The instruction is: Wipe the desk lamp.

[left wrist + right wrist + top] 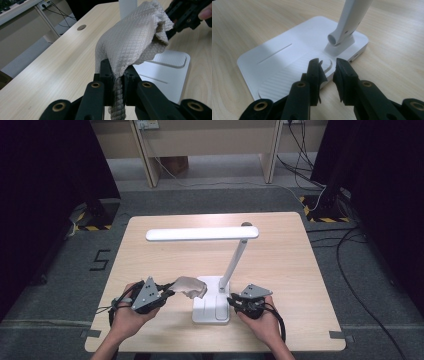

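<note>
One cloth point(135, 40) clenched in left gripper point(117, 72); right gripper point(329, 72) released beside one lamp point(212, 302)

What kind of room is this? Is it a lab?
Probably a lab or workshop set up for recording: one wooden table on grey carpet, black curtains at both sides, and cables trailing over hazard-taped floor.

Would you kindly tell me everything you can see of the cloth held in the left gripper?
The cloth is off-white with a fine diamond weave, soft and crumpled. One bunched end is clamped between the jaws of the left gripper; the rest bulges up and forward, folding over at its far edge. It hangs above the rear left corner of the white lamp base; whether it touches the base cannot be told.
</note>
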`<move>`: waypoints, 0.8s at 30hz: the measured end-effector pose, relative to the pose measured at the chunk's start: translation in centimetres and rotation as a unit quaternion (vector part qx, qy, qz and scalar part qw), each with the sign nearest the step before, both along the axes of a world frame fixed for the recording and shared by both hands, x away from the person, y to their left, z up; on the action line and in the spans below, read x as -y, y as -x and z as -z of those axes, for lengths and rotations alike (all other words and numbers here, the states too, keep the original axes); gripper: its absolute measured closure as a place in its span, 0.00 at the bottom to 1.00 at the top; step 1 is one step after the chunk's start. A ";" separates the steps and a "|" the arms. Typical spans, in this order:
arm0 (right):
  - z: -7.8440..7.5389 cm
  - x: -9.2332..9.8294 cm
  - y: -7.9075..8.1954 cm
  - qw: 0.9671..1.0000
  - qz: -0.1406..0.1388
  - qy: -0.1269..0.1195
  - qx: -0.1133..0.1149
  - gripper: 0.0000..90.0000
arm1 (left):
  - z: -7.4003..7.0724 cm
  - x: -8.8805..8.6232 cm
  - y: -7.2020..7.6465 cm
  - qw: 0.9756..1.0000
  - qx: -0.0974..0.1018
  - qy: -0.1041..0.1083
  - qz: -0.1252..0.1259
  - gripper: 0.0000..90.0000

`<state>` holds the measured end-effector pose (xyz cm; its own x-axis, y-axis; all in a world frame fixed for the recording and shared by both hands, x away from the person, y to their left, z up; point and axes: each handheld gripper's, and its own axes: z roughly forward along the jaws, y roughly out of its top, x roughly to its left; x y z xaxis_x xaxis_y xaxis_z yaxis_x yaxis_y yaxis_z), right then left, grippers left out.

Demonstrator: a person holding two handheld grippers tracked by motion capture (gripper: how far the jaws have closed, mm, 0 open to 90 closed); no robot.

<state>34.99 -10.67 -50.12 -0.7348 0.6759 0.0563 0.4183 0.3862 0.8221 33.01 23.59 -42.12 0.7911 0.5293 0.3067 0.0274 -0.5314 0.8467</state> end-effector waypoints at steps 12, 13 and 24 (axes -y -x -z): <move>-0.1 -1.2 0.3 1.000 -0.020 -0.007 0.004 0.76 | -0.4 -1.0 0.1 1.000 0.000 0.003 -0.007 0.90; -0.1 -1.2 0.3 1.000 -0.020 -0.007 0.004 0.76 | -0.4 -1.0 0.1 1.000 0.000 0.003 -0.007 0.90; 0.5 -1.9 0.3 0.999 -0.031 -0.001 -0.008 0.71 | -2.8 -2.7 0.3 0.999 0.023 -0.001 -0.033 0.90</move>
